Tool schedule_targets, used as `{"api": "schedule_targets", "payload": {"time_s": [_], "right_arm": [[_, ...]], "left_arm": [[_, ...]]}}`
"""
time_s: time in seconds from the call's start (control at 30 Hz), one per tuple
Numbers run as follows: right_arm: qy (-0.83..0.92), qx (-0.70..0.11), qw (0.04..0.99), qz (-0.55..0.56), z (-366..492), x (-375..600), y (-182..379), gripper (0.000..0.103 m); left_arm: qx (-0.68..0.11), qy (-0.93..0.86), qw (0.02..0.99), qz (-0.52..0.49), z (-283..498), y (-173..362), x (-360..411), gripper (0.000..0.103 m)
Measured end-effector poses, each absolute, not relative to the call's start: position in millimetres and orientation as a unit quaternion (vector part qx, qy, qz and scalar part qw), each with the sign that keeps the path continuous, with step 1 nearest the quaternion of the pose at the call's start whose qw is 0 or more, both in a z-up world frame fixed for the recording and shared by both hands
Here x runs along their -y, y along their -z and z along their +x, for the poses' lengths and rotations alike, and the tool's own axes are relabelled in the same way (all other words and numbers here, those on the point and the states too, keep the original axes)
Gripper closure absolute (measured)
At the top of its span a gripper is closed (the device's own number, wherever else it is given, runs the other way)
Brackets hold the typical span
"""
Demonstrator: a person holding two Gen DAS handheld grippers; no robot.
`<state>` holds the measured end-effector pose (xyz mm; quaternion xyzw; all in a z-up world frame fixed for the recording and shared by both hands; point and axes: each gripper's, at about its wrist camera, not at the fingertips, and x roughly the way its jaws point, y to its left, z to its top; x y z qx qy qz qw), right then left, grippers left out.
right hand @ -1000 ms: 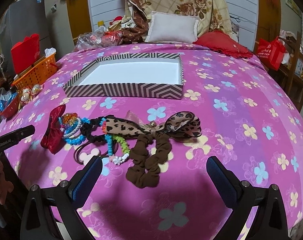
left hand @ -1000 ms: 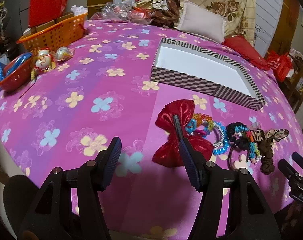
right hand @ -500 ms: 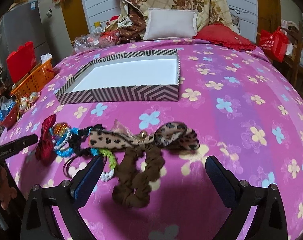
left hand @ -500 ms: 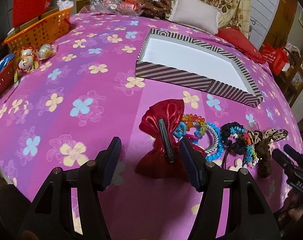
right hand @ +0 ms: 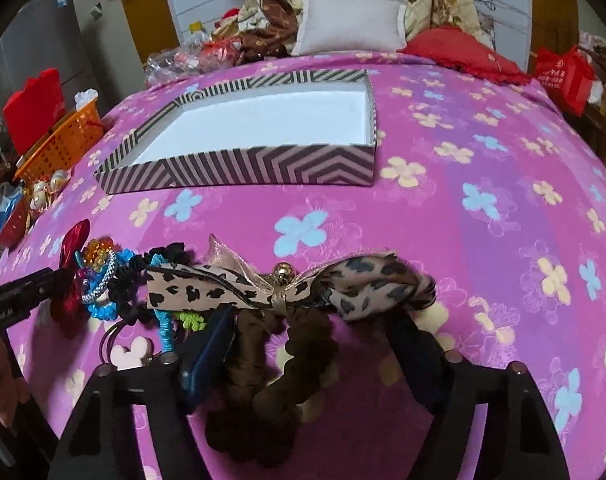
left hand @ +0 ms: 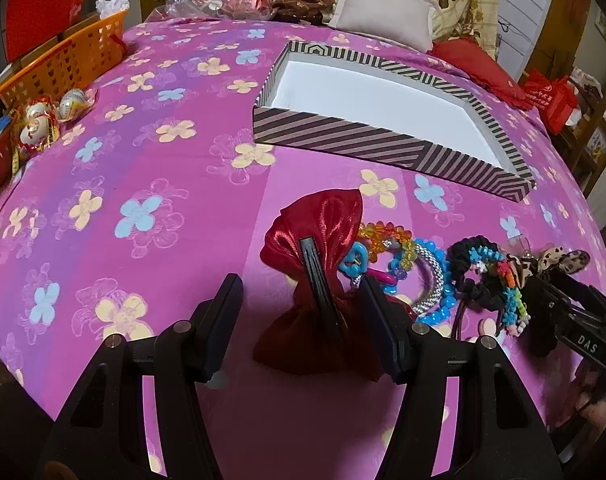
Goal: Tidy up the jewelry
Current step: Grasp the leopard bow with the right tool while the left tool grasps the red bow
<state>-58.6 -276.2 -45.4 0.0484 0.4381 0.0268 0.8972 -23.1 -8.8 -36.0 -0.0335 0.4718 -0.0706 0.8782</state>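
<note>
Red satin bow (left hand: 323, 280) sits between your left gripper's (left hand: 303, 320) spread fingers (lower centre); right gripper (right hand: 315, 344), spread, straddles brown scrunchie (right hand: 271, 380).

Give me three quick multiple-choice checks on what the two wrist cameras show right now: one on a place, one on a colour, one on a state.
1. Where does the red satin bow lie?
A. inside the striped box
B. on the bedspread, between the left gripper's open fingers
C. in the orange basket

2. What colour is the scrunchie under the leopard-print bow?
A. brown
B. white
C. yellow

3. What is the state of the striped box?
A. lidded
B. open, holding bracelets
C. open, white inside, with nothing in it

Answers: 1 B, the left gripper straddles the bow on the cloth. 2 A, brown folds show by the right gripper. 3 C, only its white floor shows.
</note>
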Motion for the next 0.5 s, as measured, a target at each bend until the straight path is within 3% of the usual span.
{"api": "schedule_targets", "payload": {"time_s": [0.13, 0.27, 0.37, 0.5], "right_arm": [[-0.036, -0.427, 0.903, 0.037, -60.8, 270.8, 45.0, 0.055], [-0.046, -0.419, 0.906, 0.033, -63.2, 267.5, 45.7, 0.063], [-0.049, -0.419, 0.906, 0.038, -64.5, 268.4, 44.0, 0.072], [-0.053, -0.414, 0.907, 0.055, -68.3, 273.4, 38.6, 0.077]], "left_arm": [[-0.472, 0.076, 0.877, -0.042, -19.3, 39.0, 6.6, 0.044], [-0.480, 0.086, 0.871, -0.063, -16.9, 43.9, 1.9, 0.076], [-0.477, 0.086, 0.872, -0.068, -18.1, 43.0, -0.6, 0.086], [-0.466, 0.094, 0.876, -0.081, -23.4, 34.9, -5.1, 0.088]]}}
